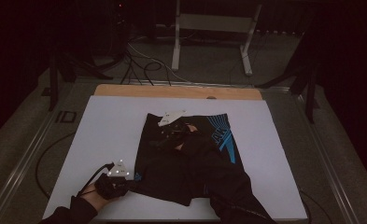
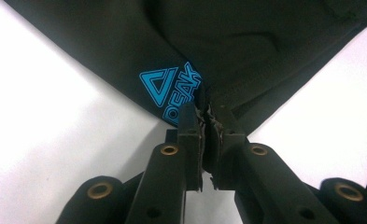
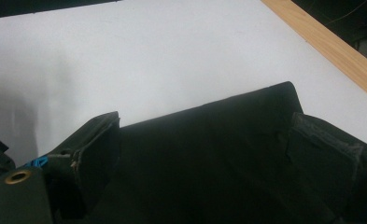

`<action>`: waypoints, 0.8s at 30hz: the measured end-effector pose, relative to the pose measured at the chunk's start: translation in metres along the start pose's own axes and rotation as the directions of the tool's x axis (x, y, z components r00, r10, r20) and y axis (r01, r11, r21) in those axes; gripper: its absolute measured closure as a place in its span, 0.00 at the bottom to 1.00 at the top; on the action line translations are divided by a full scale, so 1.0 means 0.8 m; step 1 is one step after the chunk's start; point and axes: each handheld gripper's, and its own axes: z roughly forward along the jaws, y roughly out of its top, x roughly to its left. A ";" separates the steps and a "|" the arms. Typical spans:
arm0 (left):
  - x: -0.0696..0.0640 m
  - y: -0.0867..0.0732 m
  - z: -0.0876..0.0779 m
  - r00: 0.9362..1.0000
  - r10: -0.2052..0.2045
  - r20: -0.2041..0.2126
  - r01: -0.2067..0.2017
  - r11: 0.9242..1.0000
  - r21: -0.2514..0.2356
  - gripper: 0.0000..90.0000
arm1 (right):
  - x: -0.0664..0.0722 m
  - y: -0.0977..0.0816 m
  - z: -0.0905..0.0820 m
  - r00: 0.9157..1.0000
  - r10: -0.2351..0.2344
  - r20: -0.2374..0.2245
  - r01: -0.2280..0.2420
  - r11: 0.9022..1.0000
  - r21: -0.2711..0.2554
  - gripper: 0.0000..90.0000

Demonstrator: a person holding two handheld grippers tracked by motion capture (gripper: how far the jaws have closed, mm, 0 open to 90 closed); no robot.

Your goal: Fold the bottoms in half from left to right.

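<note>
Setting: dim room with dark stands and loose cables on the floor beyond; a white-topped counter with a wooden far edge carries everything.
Garment: a black garment with blue printed graphics lies spread over the middle of the counter, reaching from the middle toward the near edge, its blue panel toward the right.
Logo corner: the near-left corner of the garment, bearing a blue triangle logo, comes to a point between the jaws in the left claw view.
Left claw: the left claw is clenched on that corner, cloth pinched between the two black jaws; in the high view it sits near the counter's near-left edge, likely to hold the corner taut or draw it out flat.
Right claw: the right claw sits over the far-middle of the garment; its own view shows dark cloth around and between its jaws, but I cannot tell whether it is clenched on it.
Reason: one claw at the corner and one at the far part suggests spreading or folding.
</note>
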 end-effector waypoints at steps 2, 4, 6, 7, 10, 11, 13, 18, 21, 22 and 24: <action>-0.001 0.001 -0.001 1.000 0.000 -0.002 0.000 1.000 -0.008 0.95 | 0.000 0.002 0.003 1.000 0.002 -0.003 -0.002 1.000 -0.002 0.11; -0.002 0.002 -0.003 1.000 -0.002 -0.004 0.002 1.000 -0.013 0.95 | 0.000 0.004 0.007 1.000 0.004 -0.005 -0.004 1.000 -0.002 0.11; -0.002 0.003 -0.004 1.000 -0.001 0.000 0.001 1.000 -0.019 0.95 | -0.001 0.005 0.012 1.000 -0.002 -0.010 0.002 1.000 -0.008 0.11; -0.002 0.003 -0.005 1.000 -0.002 0.002 0.002 1.000 -0.023 0.95 | -0.001 0.005 0.014 1.000 0.006 -0.012 -0.006 1.000 -0.005 0.11; -0.004 0.004 -0.007 1.000 -0.001 0.008 0.001 0.999 -0.033 0.95 | -0.003 0.006 0.022 1.000 0.007 -0.012 -0.007 1.000 -0.002 0.11; -0.004 0.004 -0.008 1.000 0.005 0.002 -0.005 1.000 -0.029 0.95 | -0.003 0.006 0.025 1.000 0.016 -0.009 -0.017 1.000 -0.003 0.11; -0.004 0.004 -0.008 1.000 0.008 0.007 -0.008 1.000 -0.029 0.95 | -0.004 0.005 0.030 1.000 0.027 -0.013 -0.027 1.000 0.000 0.11; -0.005 0.004 -0.009 1.000 0.007 0.016 -0.006 1.000 -0.030 0.95 | -0.010 0.004 0.044 0.999 0.032 -0.009 -0.032 0.999 0.015 0.11; -0.006 0.004 -0.009 1.000 0.010 0.015 -0.010 1.000 -0.029 0.95 | -0.013 0.004 0.051 0.999 0.046 0.004 -0.046 0.999 0.010 0.11; -0.006 0.004 -0.009 1.000 0.011 0.013 -0.011 1.000 -0.028 0.95 | -0.015 0.005 0.054 0.999 0.047 0.008 -0.047 0.999 0.014 0.11; -0.007 0.004 -0.008 1.000 0.014 0.011 -0.014 1.000 -0.027 0.95 | -0.017 0.006 0.061 0.998 0.050 0.025 -0.050 0.999 0.019 0.11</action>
